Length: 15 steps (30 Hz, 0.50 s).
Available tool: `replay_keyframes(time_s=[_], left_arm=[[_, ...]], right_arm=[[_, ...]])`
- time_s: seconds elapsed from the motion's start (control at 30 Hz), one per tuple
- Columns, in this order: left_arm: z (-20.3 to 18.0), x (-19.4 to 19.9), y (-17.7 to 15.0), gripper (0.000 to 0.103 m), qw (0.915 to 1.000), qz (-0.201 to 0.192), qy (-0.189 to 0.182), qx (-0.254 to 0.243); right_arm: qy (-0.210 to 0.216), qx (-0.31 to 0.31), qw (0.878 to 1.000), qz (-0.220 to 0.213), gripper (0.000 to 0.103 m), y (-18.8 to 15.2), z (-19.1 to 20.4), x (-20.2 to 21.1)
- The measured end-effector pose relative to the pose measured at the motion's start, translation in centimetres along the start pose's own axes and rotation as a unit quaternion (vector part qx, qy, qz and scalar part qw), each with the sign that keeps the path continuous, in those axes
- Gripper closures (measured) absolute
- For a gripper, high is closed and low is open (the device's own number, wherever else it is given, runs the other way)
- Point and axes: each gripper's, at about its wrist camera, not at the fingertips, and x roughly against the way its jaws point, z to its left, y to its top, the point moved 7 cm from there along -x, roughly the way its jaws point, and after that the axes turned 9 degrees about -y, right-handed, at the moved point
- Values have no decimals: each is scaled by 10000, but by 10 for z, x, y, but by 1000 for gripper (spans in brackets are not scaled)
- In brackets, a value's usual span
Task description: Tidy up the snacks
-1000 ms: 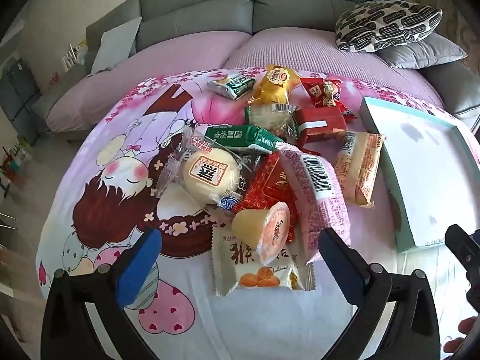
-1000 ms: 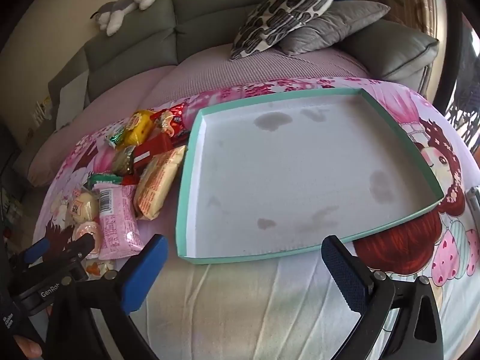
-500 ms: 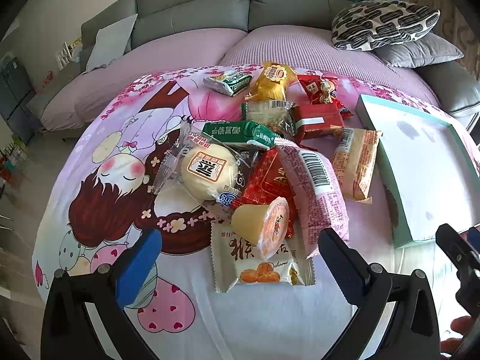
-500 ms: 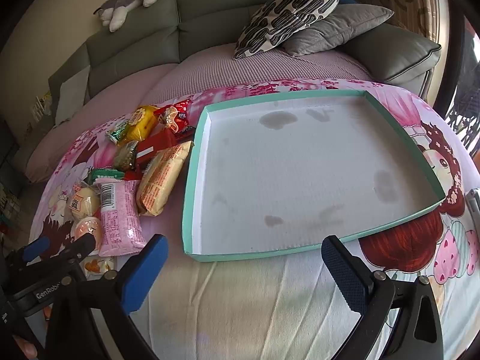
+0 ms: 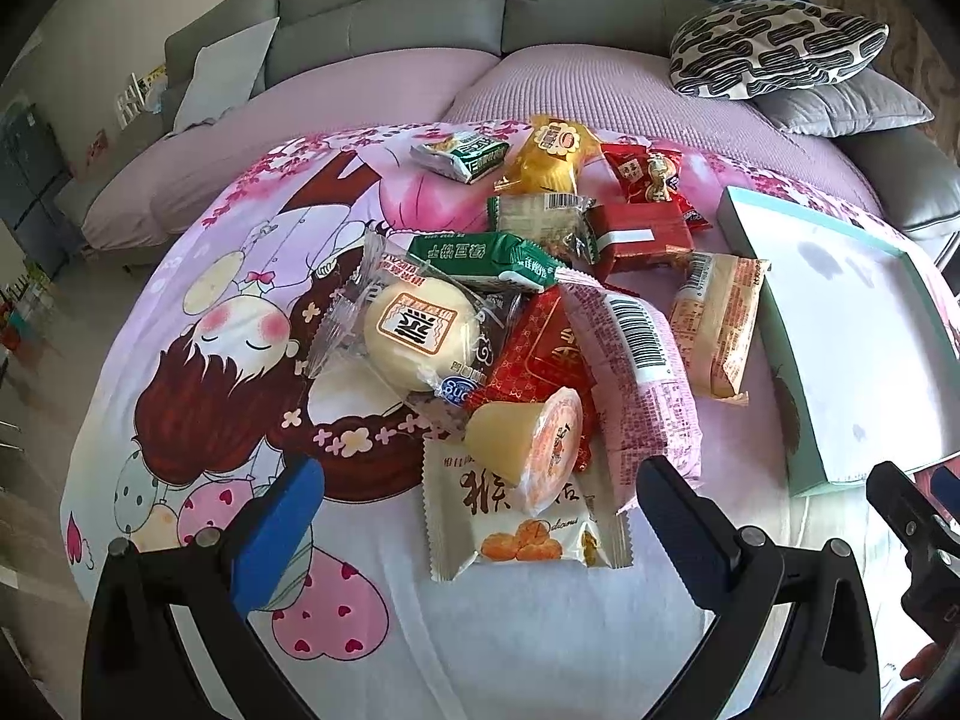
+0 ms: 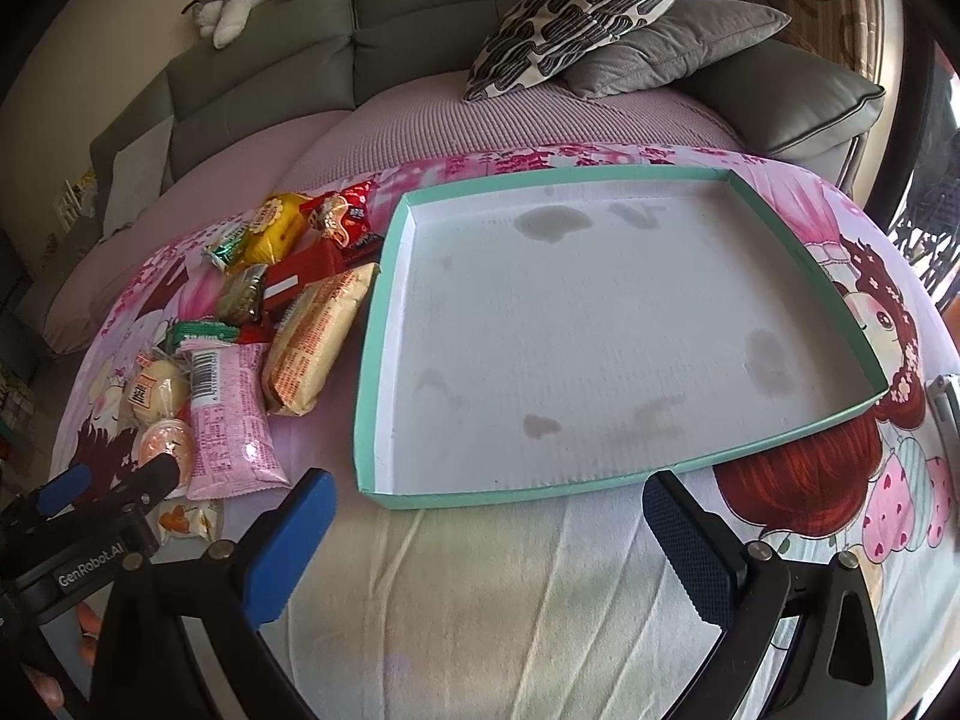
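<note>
In your left wrist view, your left tool (image 5: 474, 507) hangs open over the pale yellow jelly cup (image 5: 528, 438) atop a white biscuit packet (image 5: 522, 525), a pink barcode packet (image 5: 636, 384) just right. In your right wrist view, your right tool (image 6: 489, 525) gapes, holding nothing, before the shallow teal-rimmed cardboard tray (image 6: 366, 396), snacks left.
</note>
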Motion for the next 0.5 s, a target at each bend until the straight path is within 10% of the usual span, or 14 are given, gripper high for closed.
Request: replay_keyframes(time_s=[0.5], left_arm=[[1,-4,-2,0,10000,88,1,29]], right_arm=[[-44,-1,9999,109,0,-1,0,-2]])
